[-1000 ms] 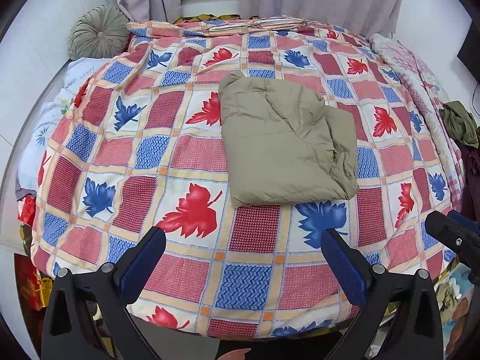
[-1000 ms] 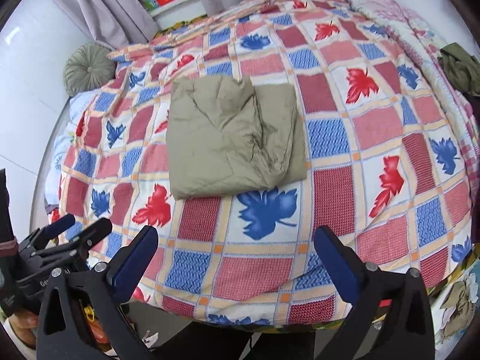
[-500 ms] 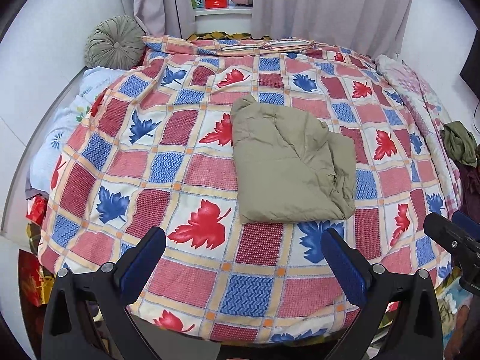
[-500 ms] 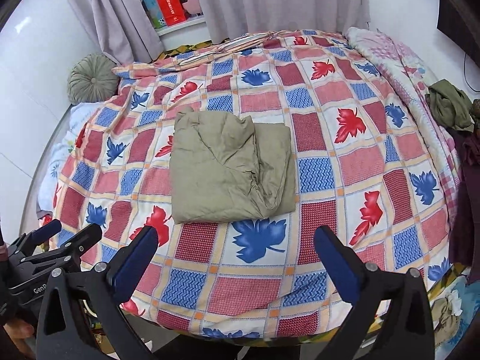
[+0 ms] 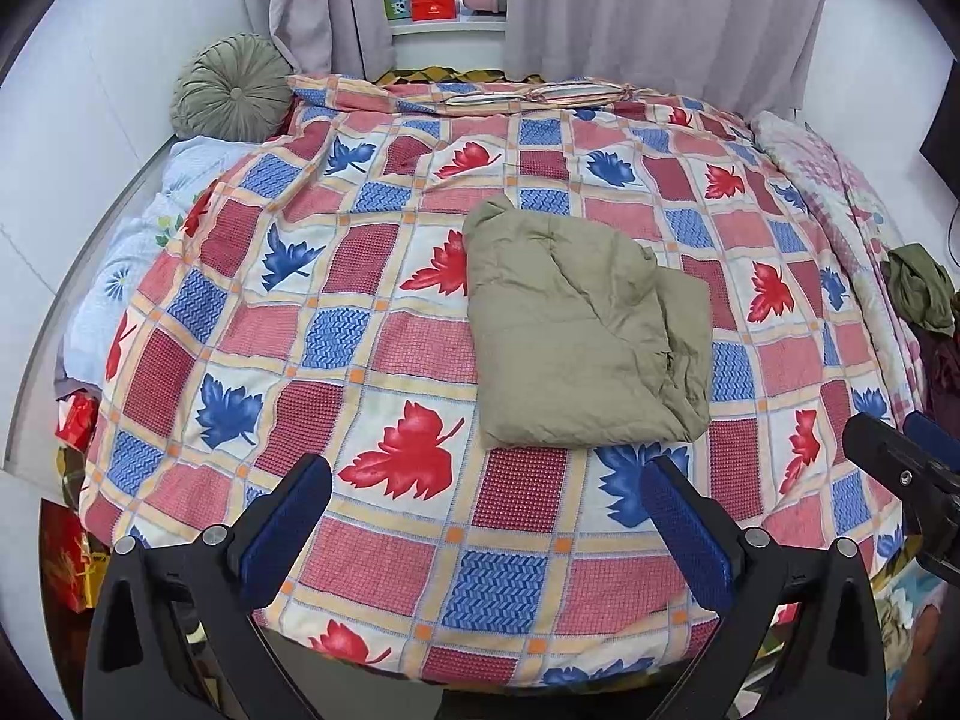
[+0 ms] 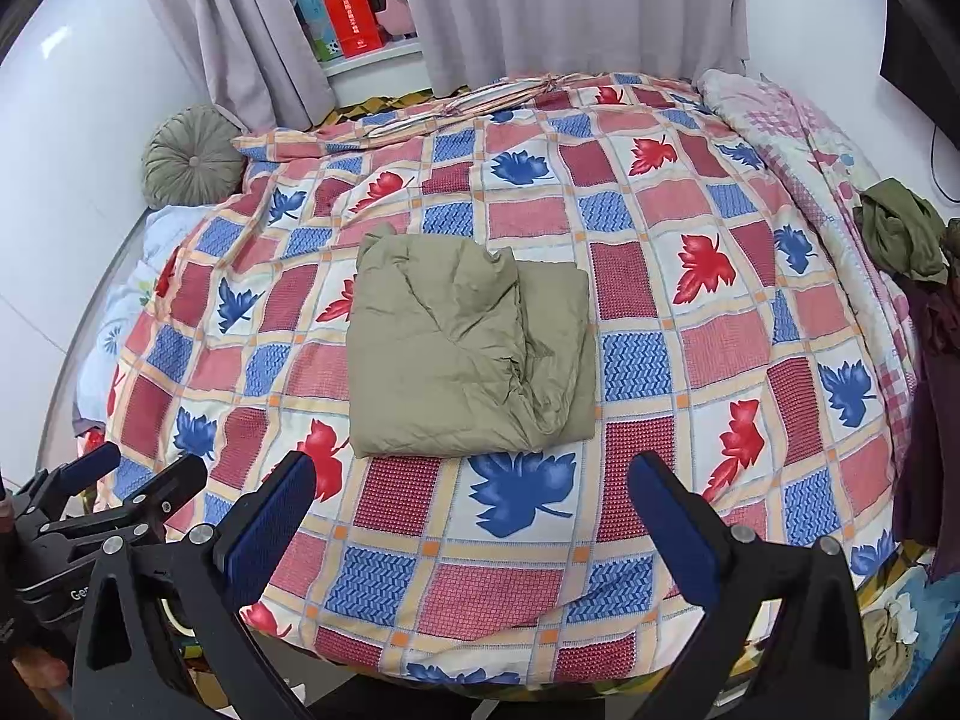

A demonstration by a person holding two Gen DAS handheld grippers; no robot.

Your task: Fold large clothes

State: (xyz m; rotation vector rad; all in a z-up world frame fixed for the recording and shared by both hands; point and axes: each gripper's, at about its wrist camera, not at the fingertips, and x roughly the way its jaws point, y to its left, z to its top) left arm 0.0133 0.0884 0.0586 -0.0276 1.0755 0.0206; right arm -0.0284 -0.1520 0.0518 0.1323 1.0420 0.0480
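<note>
Both grippers, left [image 5: 486, 516] and right [image 6: 471, 510], spread apart, empty | folded olive garment [image 5: 576, 330] frame centre on patterned bedspread [image 5: 384, 558]

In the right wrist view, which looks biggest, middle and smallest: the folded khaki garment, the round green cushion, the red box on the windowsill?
Largest to smallest:
1. Folded khaki garment
2. Round green cushion
3. Red box
The last two sit farther away, so true sizes are unsure.

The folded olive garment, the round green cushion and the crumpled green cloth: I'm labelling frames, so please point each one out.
Folded olive garment [image 5: 576, 330], left wrist view, middle of its top layer.
Round green cushion [image 6: 193, 157], right wrist view, near its centre button.
Crumpled green cloth [image 6: 903, 231], right wrist view, middle of the bundle.
</note>
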